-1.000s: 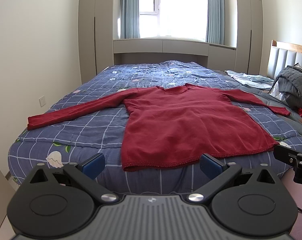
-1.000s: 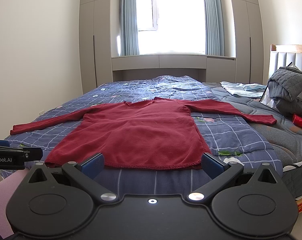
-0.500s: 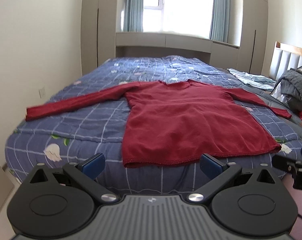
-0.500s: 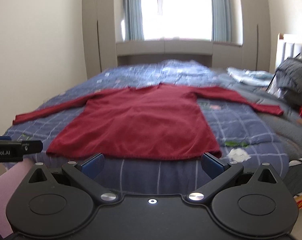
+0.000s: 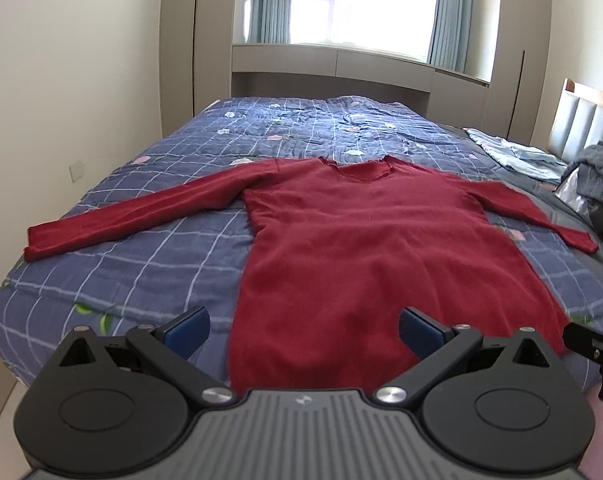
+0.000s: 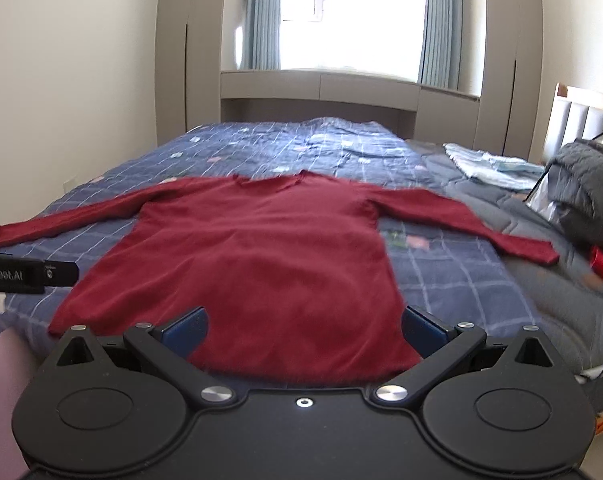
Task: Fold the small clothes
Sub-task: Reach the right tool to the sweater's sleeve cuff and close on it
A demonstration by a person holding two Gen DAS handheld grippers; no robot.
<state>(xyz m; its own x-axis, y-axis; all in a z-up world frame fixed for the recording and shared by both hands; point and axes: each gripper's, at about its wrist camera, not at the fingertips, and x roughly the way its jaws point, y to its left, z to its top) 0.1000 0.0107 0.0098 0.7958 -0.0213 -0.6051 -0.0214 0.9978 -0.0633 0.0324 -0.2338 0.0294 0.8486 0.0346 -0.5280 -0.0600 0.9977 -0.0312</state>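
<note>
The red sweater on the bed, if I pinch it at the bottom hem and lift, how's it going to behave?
The red sweater lies flat and thin, so it will probably drape limply and sag. Its long spread sleeves will likely trail over the quilt. The knit looks fuzzy, so probably not slippery.

My left wrist cam sits low at the bed's [image 5: 113, 280] near edge, facing 12 o'clock toward the window [image 5: 365, 4]; the red sweater [image 5: 373, 248] hem is close. My right wrist cam is alongside, same heading. The 2 views share the sweater, bed, window, and headboard [image 6: 581, 120] at 2 o'clock.
</note>
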